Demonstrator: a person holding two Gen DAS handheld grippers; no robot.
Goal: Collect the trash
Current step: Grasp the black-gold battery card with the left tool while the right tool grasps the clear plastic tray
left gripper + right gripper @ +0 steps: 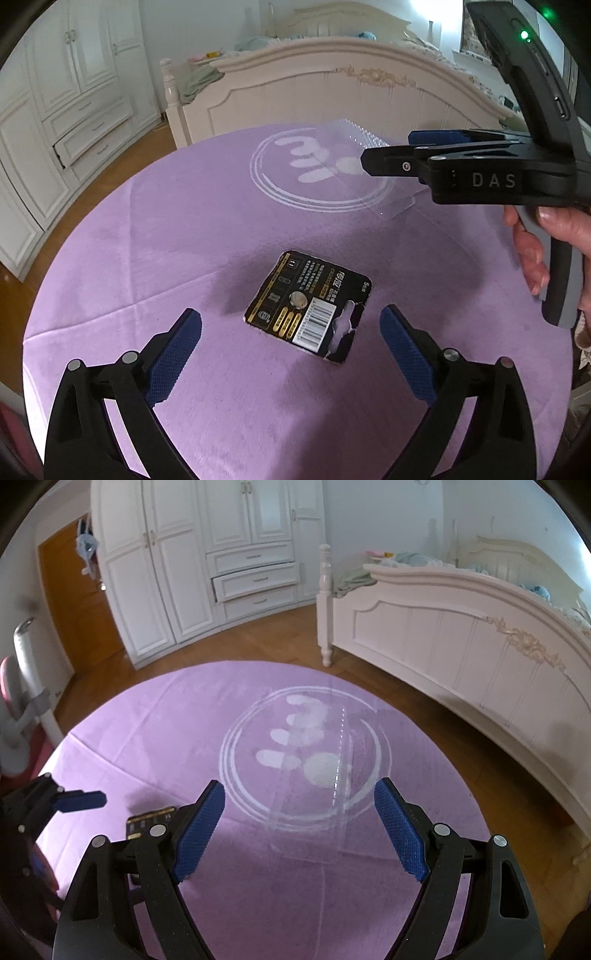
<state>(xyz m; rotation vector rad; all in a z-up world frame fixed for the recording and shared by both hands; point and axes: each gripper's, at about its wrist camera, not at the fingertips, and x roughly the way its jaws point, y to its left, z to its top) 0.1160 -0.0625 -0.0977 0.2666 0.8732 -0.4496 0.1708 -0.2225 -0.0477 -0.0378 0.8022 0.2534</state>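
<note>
Black-and-gold square blister card [309, 305] lay flat on the round purple cloth-covered table [184, 240], just ahead of the left gripper [290, 345]. Card showed a white barcode, gold oval badges, a round coin cell and small white print, too small to read; one corner was torn open. Left jaws stood wide, blue pads either side of the card, nothing gripped, no contact visible.

Second trash item: clear plastic clamshell tray [314, 775] sat over the table's white paw-print logo [303, 734], further out. Right gripper [300, 829] hovered in front of it, jaws wide, empty. In the left view the same tool body read "DAS", a green LED was lit on its handle, and a hand [543, 254] was wrapped round the grip.

Beyond the table: wood floor, cream carved bed footboard [461, 646], white panelled wardrobe [221, 554] with one drawer ajar.
</note>
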